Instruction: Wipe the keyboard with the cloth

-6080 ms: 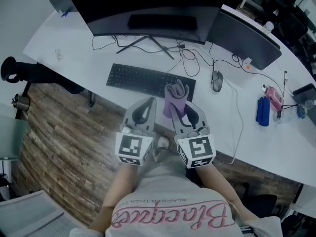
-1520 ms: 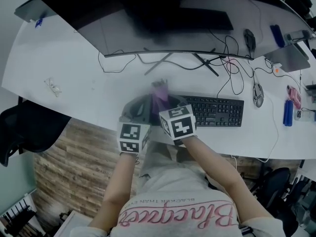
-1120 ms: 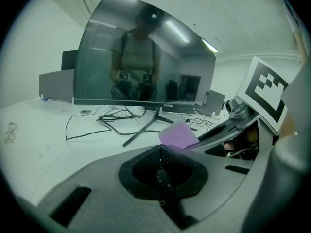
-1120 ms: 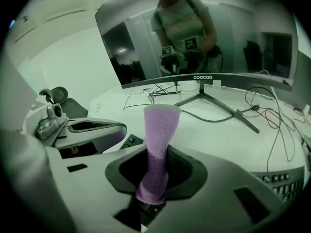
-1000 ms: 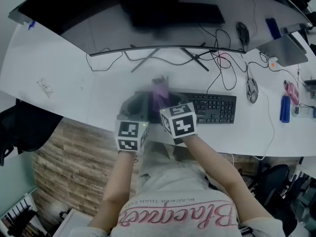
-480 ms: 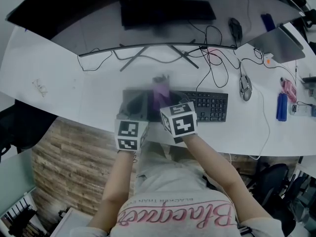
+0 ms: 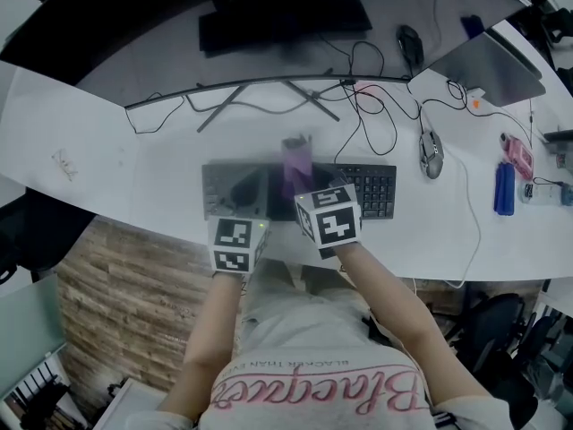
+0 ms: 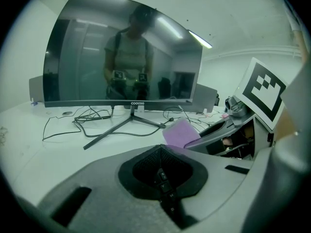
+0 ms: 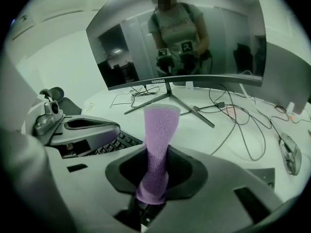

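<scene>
A black keyboard (image 7: 367, 191) lies on the white desk (image 7: 134, 141) in front of a curved monitor (image 7: 269, 25). My right gripper (image 7: 294, 179) is shut on a purple cloth (image 7: 295, 161), which stands up from the jaws over the keyboard's middle. The right gripper view shows the cloth (image 9: 160, 140) pinched in the right gripper (image 9: 155, 154), with keys (image 9: 109, 144) to its left. My left gripper (image 7: 246, 191) is close beside it over the keyboard's left half. It is shut and holds nothing (image 8: 160, 149); keys show beneath it.
The monitor's stand (image 7: 269, 97) and tangled cables (image 7: 376, 106) lie behind the keyboard. To the right are a mouse (image 7: 430, 141), a blue object (image 7: 503, 186) and a second screen (image 7: 488, 56). The desk's front edge (image 7: 161, 227) runs just under the grippers.
Over the last second both grippers and the cloth have shifted right along the keyboard, from near its left end to its middle. Six seconds ago the cloth was at the right end.
</scene>
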The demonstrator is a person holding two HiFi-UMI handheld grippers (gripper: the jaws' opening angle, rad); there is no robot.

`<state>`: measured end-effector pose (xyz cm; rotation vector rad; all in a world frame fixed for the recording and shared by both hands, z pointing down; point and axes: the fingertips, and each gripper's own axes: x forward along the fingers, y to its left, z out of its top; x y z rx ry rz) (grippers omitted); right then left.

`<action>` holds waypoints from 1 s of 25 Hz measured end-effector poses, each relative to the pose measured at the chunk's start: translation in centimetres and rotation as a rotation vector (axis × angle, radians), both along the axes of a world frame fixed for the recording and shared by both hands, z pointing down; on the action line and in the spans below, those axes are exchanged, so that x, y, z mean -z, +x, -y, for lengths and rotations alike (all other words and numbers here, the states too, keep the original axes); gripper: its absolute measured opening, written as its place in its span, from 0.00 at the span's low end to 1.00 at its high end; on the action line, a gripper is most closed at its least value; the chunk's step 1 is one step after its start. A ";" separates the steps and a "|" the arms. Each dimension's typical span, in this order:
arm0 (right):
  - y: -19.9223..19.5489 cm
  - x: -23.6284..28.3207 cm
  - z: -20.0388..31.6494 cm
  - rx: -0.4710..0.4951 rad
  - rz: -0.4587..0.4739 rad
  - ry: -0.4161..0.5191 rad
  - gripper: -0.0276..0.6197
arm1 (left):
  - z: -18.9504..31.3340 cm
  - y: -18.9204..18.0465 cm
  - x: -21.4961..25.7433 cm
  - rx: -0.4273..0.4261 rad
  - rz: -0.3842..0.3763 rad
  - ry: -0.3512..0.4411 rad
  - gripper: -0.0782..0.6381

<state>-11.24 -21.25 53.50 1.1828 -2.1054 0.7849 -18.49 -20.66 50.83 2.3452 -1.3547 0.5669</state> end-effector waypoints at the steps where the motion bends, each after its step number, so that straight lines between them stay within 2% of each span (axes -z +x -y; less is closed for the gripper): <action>1: 0.5 0.0 0.0 -0.001 -0.004 0.002 0.17 | 0.0 0.5 0.0 -0.004 0.000 -0.001 0.12; 25: 14.5 -0.1 -0.5 -0.126 -0.013 0.015 0.17 | -1.6 12.0 0.2 -0.098 -0.003 0.008 0.12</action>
